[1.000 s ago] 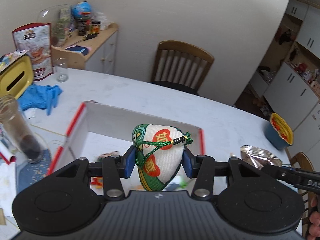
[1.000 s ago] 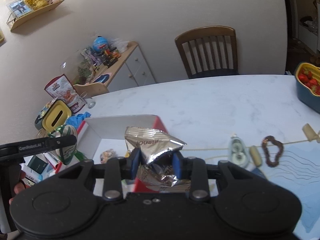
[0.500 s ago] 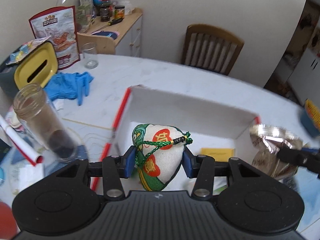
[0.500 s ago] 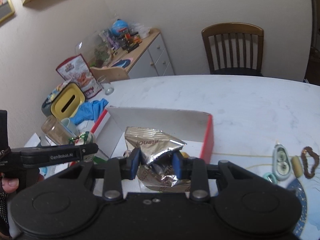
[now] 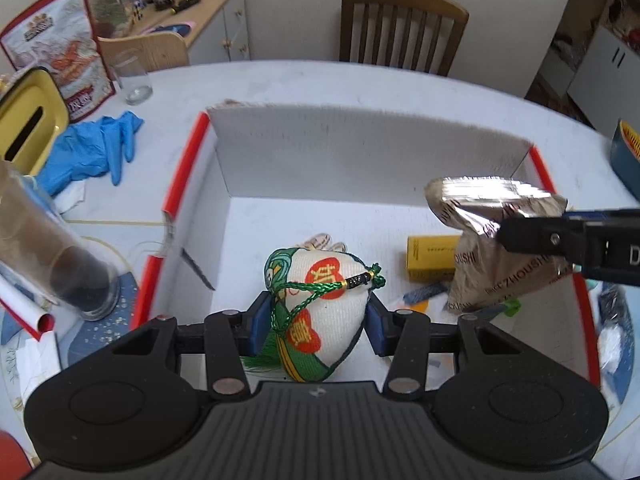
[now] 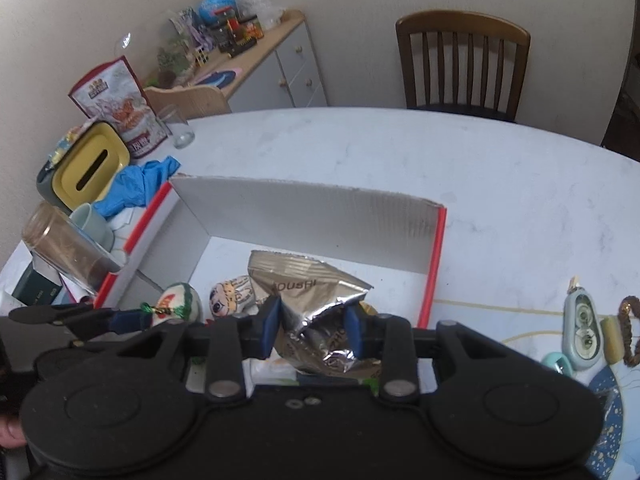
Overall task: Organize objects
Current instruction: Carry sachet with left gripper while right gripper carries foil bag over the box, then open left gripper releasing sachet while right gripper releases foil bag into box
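My left gripper is shut on a white embroidered sachet with green cord and red patches, held over the open white box with red edges. My right gripper is shut on a crumpled silver snack bag, also over the box. The snack bag shows in the left wrist view at the box's right side. The sachet shows in the right wrist view at the left. A yellow packet and a small doll figure lie inside the box.
Left of the box are a glass jar, blue gloves, a yellow-lidded bin, a drinking glass and a snack pouch. Right of it lie a correction tape and a bead bracelet. A wooden chair stands behind the table.
Both grippers have moved forward and down over the box, still holding the sachet and the snack bag. The box now fills more of both views.
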Demonstrator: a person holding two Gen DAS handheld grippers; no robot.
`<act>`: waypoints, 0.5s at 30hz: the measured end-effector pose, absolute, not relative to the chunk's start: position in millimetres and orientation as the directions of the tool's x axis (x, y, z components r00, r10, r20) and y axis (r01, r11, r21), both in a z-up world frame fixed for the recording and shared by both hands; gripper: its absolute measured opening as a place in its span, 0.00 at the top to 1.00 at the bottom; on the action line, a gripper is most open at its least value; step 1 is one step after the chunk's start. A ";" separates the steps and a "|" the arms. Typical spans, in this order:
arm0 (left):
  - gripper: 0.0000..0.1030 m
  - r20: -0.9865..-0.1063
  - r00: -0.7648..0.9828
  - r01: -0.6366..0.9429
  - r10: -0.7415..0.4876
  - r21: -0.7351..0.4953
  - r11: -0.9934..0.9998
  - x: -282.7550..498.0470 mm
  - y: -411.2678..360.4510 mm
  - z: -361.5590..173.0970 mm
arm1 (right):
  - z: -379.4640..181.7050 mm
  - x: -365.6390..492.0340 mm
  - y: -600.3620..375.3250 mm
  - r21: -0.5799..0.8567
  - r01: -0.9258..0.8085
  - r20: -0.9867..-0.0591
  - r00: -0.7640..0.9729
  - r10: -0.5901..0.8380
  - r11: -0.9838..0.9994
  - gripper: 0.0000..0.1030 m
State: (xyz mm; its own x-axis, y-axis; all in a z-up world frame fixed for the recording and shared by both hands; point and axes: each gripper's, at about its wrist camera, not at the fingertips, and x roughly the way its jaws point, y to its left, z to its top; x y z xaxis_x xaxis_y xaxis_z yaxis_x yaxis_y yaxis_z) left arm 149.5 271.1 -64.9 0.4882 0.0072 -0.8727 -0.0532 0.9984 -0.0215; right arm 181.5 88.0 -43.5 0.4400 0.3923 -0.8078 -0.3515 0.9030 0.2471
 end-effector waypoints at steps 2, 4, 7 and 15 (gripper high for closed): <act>0.54 -0.882 0.471 -0.043 0.003 -0.020 0.999 153.6 269.3 -72.7 | -48.6 184.3 91.6 0.239 -0.357 -0.817 0.428 0.386 0.903 0.68; 0.54 -0.891 0.454 -0.034 -0.006 -0.023 0.999 157.1 268.1 -79.5 | -52.7 187.0 94.4 0.236 -0.356 -0.824 0.420 0.380 0.904 0.68; 0.54 -0.904 0.428 -0.024 -0.007 -0.020 1.000 162.8 267.3 -88.1 | -57.3 193.4 96.4 0.245 -0.337 -0.832 0.408 0.375 0.909 0.68; 0.53 -0.915 0.403 0.007 -0.008 -0.006 1.000 171.7 261.7 -98.8 | -63.1 205.2 101.5 0.220 -0.303 -0.851 0.406 0.334 0.927 0.65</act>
